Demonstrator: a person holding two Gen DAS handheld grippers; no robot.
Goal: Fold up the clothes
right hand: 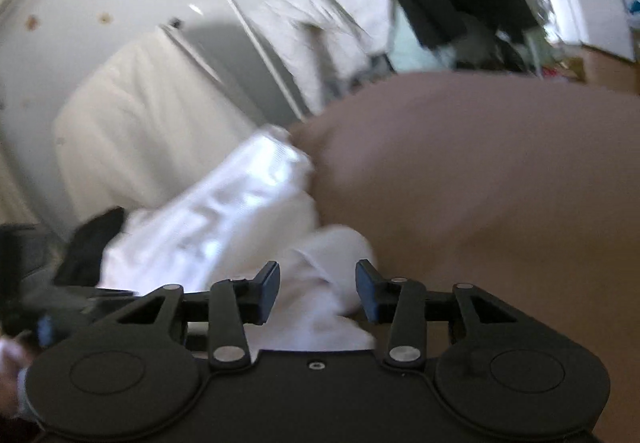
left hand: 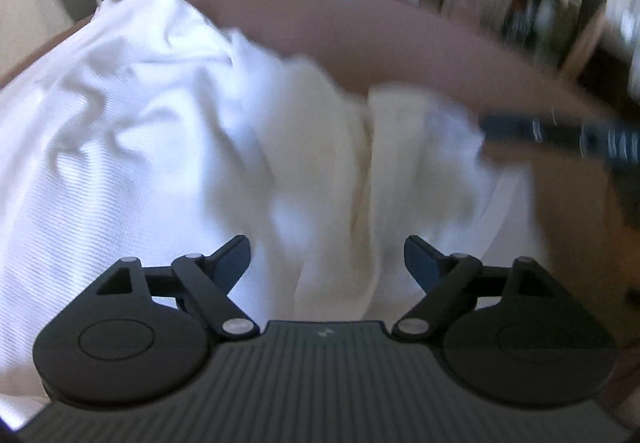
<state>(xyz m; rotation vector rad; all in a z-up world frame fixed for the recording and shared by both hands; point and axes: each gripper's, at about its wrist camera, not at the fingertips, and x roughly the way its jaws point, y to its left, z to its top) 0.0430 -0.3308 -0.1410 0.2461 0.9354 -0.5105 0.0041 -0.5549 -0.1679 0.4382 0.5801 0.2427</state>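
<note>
A white garment [left hand: 132, 131] lies crumpled on a tan surface [left hand: 360, 23], with cream folds bunched at its middle. My left gripper [left hand: 324, 247] hangs over the near part of it, jaws wide open and nothing pressed between them. A blurred dark shape at the garment's right edge is my right gripper [left hand: 560, 135]. In the right wrist view the same garment [right hand: 208, 219] runs off to the left across the tan surface [right hand: 480, 171]. My right gripper [right hand: 318, 275] stands open with a bunch of the cloth lying between and under its fingers.
Clothes hang on a rack [right hand: 340, 15] behind the surface, beside a white covered object [right hand: 132, 123] against the wall. A dark item [right hand: 96, 239] lies at the garment's left end. Cluttered shelves [left hand: 560, 3] stand beyond the far right edge.
</note>
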